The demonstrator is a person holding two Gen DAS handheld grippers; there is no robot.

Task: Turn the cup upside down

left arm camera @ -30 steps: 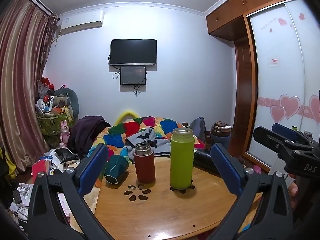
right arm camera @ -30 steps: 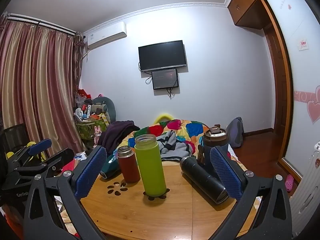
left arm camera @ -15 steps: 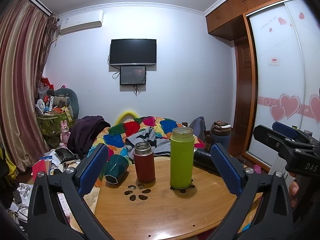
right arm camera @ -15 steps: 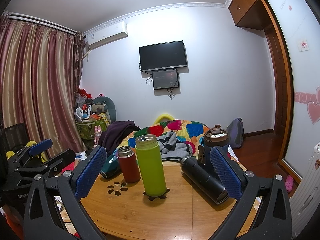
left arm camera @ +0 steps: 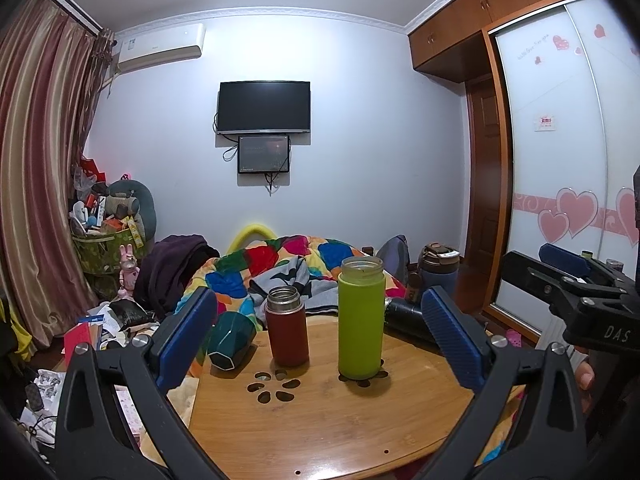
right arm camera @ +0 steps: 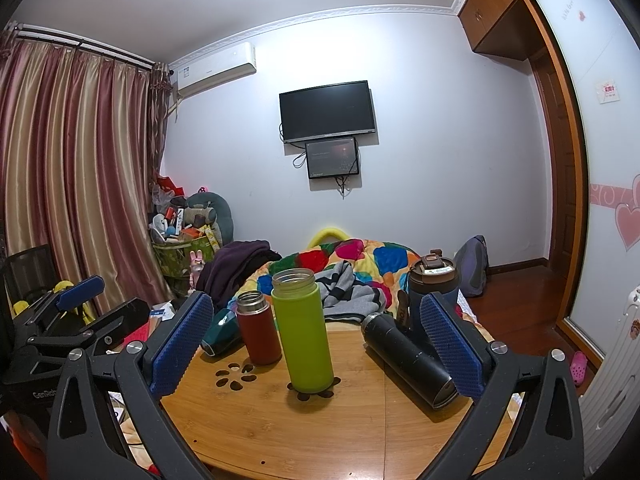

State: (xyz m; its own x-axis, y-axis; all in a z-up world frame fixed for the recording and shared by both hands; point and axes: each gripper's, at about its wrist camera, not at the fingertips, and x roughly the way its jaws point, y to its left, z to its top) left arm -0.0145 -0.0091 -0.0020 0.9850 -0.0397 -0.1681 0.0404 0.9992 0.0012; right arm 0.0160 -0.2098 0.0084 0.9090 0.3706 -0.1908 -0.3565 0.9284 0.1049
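A tall green cup point(left arm camera: 361, 320) stands upright and open-topped on the round wooden table point(left arm camera: 320, 432); it also shows in the right wrist view point(right arm camera: 302, 330). A shorter red cup point(left arm camera: 286, 331) stands upright to its left, also in the right wrist view point(right arm camera: 257, 327). My left gripper point(left arm camera: 320, 340) is open and empty, short of both cups. My right gripper point(right arm camera: 316, 348) is open and empty, with the green cup between its blue pads but farther off. Each gripper shows at the edge of the other's view.
A dark teal cup point(left arm camera: 231, 340) lies on its side at the table's left. A black flask point(right arm camera: 408, 360) lies on its side at the right, a dark lidded tumbler point(right arm camera: 434, 284) upright behind it. A colourful quilt point(right arm camera: 352, 260) covers the bed beyond.
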